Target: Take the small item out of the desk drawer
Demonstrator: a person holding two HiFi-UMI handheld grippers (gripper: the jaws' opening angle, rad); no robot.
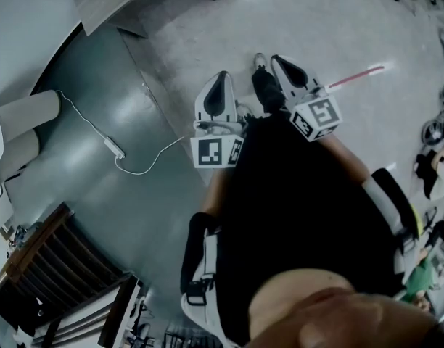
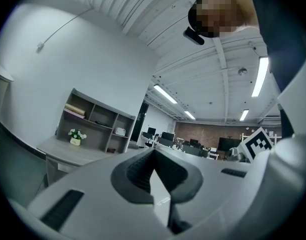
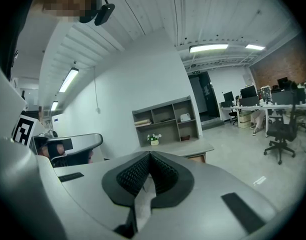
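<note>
Although the small item shows in no view, presumably inside the shelved worktop (image 3: 185, 148) well ahead of the fingers, the left gripper (image 2: 154, 156) and right gripper (image 3: 149, 158) are clenched empty, side by side, neither clearly nearer.

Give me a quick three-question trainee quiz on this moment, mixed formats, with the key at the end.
1. True or false: the right tool grips a small item.
2. What stands on the desk in front of the shelf unit? A) a potted flower B) a laptop C) a kettle
3. Fill in: the left tool has its jaws ____.
Key: 1 false, its jaws are shut with nothing between them; 2 A; 3 shut.
</note>
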